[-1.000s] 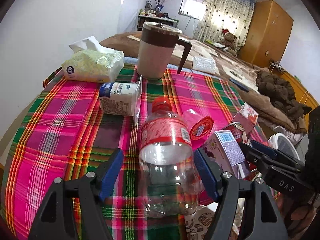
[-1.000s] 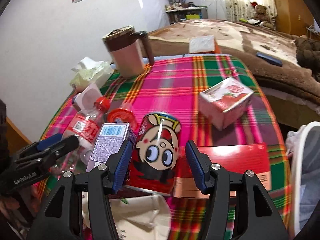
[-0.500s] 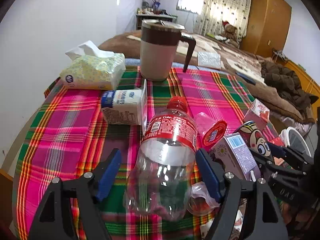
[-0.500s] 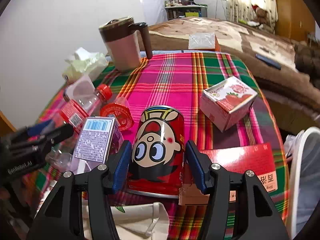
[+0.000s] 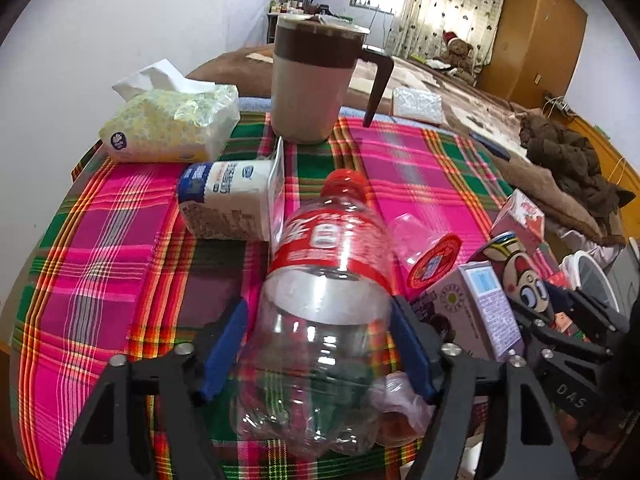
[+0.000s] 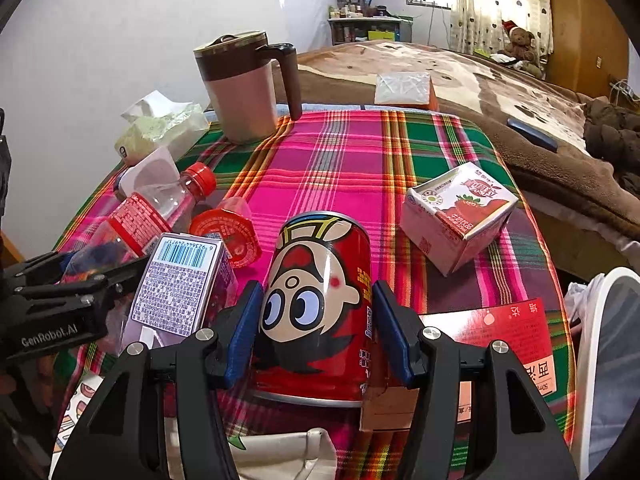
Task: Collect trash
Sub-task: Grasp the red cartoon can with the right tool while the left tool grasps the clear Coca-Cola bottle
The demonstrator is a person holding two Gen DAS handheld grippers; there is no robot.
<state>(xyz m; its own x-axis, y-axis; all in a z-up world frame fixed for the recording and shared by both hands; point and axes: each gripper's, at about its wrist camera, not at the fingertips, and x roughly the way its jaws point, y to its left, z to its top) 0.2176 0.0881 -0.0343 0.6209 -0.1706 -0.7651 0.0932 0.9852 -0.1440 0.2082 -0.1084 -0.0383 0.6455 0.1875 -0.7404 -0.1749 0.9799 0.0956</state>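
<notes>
Both of your grippers angle down over the plaid tablecloth (image 5: 120,240), side by side at its near edge. Your left gripper (image 5: 316,344) has its blue pads on either side of the clear plastic bottle (image 5: 320,300), which lies with its red cap pointing away from you. The jaws are closing, and the right pad sits against the bottle while the left one looks just clear of it. Your right gripper (image 6: 316,328) is clamped on the red cartoon can (image 6: 320,304), a pad pressed on each flank. The purple carton (image 6: 176,284) stands between the two grippers. The can's base is hidden behind the fingers, and the white bag (image 6: 280,456) below is cut off.
</notes>
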